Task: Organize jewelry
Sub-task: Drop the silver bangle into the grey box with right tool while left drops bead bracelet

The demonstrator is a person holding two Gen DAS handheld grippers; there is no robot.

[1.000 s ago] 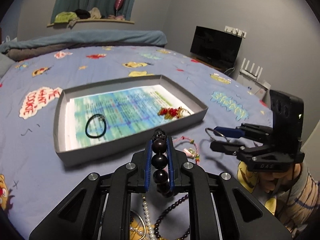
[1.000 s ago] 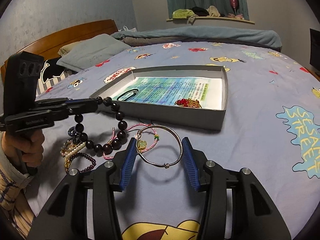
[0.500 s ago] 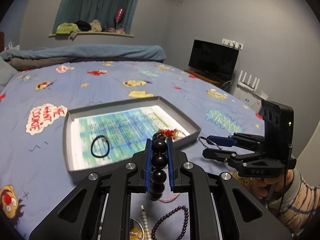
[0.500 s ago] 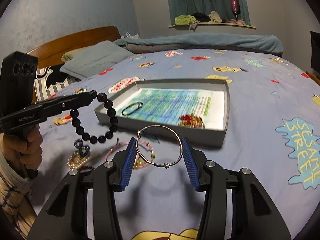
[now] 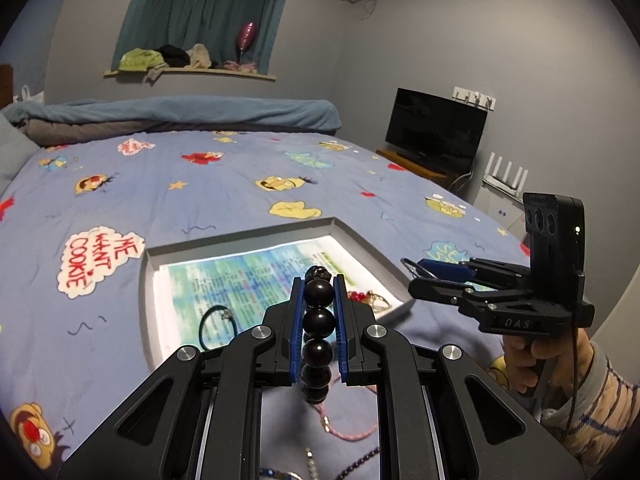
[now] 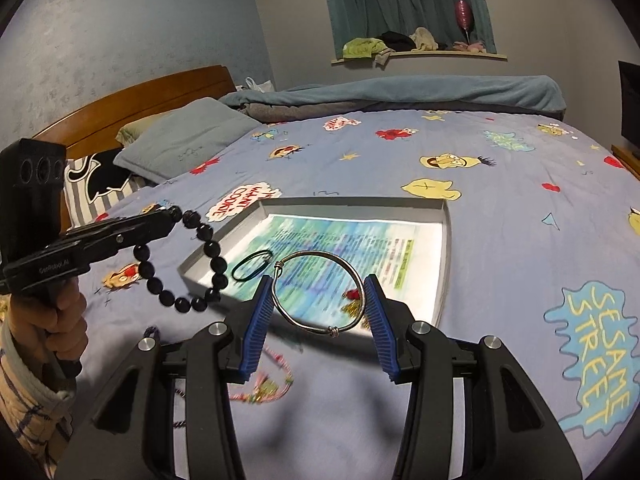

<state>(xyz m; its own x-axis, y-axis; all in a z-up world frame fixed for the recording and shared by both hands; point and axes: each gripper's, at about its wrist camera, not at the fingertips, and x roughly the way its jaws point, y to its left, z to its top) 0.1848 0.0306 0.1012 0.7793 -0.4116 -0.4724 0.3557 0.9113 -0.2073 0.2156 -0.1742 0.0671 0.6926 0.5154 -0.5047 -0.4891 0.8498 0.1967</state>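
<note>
My left gripper (image 5: 317,288) is shut on a black bead bracelet (image 5: 318,322), whose loop hangs free below it in the right wrist view (image 6: 202,268). A thin silver bangle (image 6: 318,294) is clamped between the blue pads of my right gripper (image 6: 319,292), raised above the near edge of the grey tray (image 6: 446,256). The tray (image 5: 360,240) lies on the bed, lined with printed paper, and holds a black hair tie (image 5: 216,326) and a red-and-gold piece (image 5: 362,296). Both grippers hover side by side in front of the tray.
Pink cord bracelets (image 6: 262,380), a pearl strand (image 5: 312,466) and dark purple beads (image 5: 360,464) lie on the blue cartoon bedspread (image 6: 500,240) under the grippers. Pillows (image 6: 184,140) and a wooden headboard stand at the left, a television (image 5: 436,128) at the right.
Both grippers have risen with their pieces, so the tray and the loose jewelry on the bed sit lower and farther below. The bead loop now hangs clear of the bedspread.
</note>
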